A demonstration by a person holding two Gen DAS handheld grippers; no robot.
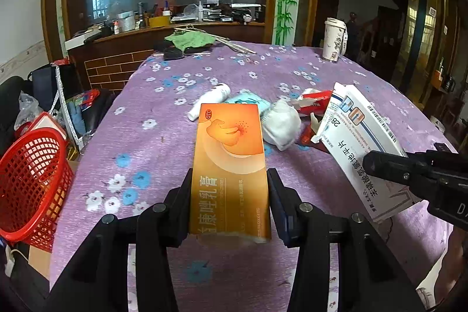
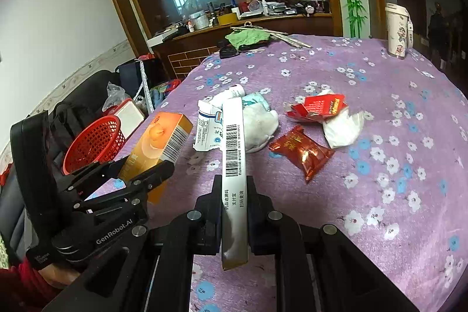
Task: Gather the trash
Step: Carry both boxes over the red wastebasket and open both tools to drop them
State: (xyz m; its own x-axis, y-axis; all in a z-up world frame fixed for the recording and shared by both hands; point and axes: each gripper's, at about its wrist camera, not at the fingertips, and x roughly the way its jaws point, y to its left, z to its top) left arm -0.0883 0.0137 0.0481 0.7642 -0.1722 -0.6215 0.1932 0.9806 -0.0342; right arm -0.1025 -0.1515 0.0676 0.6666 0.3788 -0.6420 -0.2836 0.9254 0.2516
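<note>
Two cartons are lifted off the surface point(image 2: 380, 113): the left gripper point(image 1: 229, 195) pinches an orange box point(image 1: 231, 165) marked "OTC", the right gripper point(image 2: 234, 203) pinches a flattened white box point(image 2: 232, 154) with a barcode and "28". The red basket point(image 1: 32, 183), at the left edge, appears empty, so nothing is binned yet. Left on the purple cloth: a crumpled tissue point(image 2: 342, 127), red wrappers point(image 2: 301, 154), a white tube point(image 1: 209, 101). "GenRobot.AI" is printed on the left gripper

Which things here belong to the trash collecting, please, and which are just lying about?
Job: orange medicine box in left claw; white medicine box in right claw; red basket; red wrapper; crumpled tissue.
Lying about: white tumbler; green cloth.
</note>
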